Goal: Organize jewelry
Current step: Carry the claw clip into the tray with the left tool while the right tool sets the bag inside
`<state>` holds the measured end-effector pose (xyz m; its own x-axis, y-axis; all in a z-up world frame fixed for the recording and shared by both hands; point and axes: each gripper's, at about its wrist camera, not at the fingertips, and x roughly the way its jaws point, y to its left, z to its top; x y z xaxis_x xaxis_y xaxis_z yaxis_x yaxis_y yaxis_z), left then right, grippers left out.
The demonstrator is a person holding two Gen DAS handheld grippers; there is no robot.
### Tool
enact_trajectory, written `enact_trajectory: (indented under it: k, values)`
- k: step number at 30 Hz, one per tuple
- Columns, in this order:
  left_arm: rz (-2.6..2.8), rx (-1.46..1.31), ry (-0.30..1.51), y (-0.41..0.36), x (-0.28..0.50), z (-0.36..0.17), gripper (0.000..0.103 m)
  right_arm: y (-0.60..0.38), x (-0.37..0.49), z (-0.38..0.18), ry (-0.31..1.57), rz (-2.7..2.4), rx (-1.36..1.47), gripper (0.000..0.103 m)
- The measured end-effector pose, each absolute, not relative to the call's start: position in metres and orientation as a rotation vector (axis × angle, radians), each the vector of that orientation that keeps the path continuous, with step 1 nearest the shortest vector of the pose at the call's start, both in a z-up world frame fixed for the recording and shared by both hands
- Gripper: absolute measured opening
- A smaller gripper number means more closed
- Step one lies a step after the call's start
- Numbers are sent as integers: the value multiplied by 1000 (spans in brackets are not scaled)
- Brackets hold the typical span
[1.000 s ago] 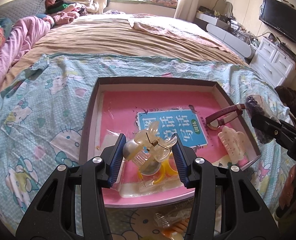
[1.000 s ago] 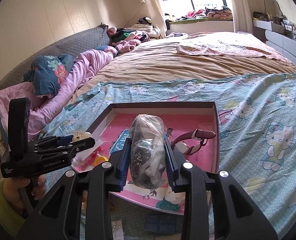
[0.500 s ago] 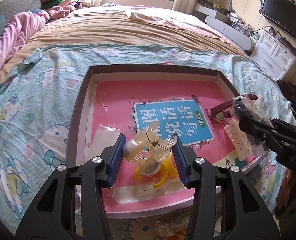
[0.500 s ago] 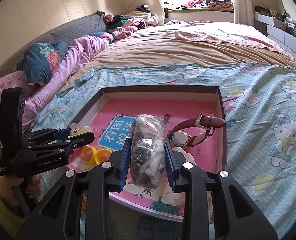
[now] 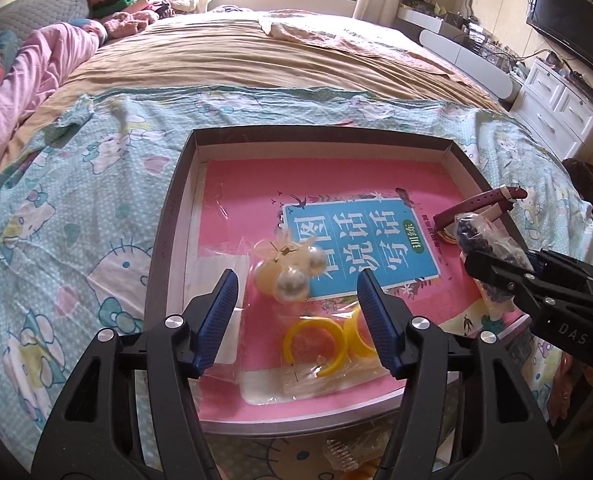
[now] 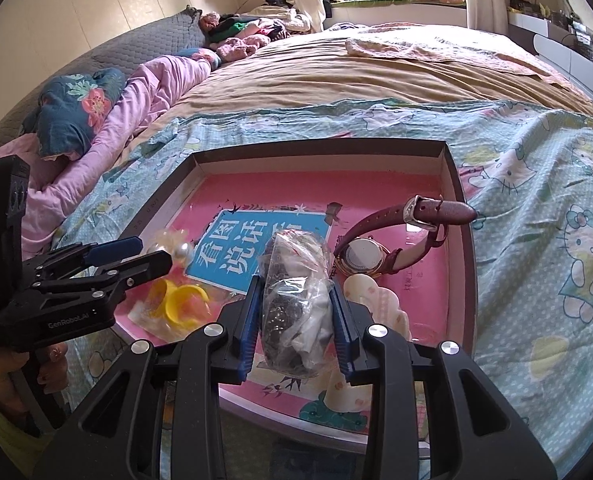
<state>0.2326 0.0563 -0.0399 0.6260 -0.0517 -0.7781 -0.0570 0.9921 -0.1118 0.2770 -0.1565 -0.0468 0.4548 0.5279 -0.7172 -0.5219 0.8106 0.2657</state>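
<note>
Left gripper [image 5: 298,304] spread wide over the dark-rimmed tray [image 5: 164,232]

Translucent pearl-studded hair claw [image 5: 286,266] lies near the tray's left edge, beside yellow plastic rings [image 5: 316,346].

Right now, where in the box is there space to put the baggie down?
Bare pink floor lies along the far wall of the box, beyond the blue label. The near side is crowded: pearl clip, yellow rings, watch, white clip.

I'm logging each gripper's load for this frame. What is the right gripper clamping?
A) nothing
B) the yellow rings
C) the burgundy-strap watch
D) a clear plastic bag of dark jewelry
D: the right gripper is shut on the clear plastic bag, while the watch lies in the tray.
</note>
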Motion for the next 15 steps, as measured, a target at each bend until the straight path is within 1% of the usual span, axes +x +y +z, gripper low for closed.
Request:
enact_trajectory:
  k: [3, 7, 10, 12, 13, 15]
  values:
    - [9, -134, 888, 58, 231, -36, 54, -157, 277, -48, 892, 645, 11, 33]
    - [15, -139, 879, 61, 228, -31, 59, -158, 276, -47, 889, 650, 24, 35]
    - [19, -142, 873, 62, 226, -27, 59, -160, 273, -42, 870, 651, 23, 37]
    - [19, -148, 870, 62, 224, -25, 61, -163, 272, -39, 862, 650, 32, 45]
    - [19, -148, 868, 62, 224, -24, 63, -164, 271, -38, 857, 649, 35, 47]
    - [21, -146, 864, 62, 222, -22, 63, -168, 268, -34, 844, 644, 39, 59]
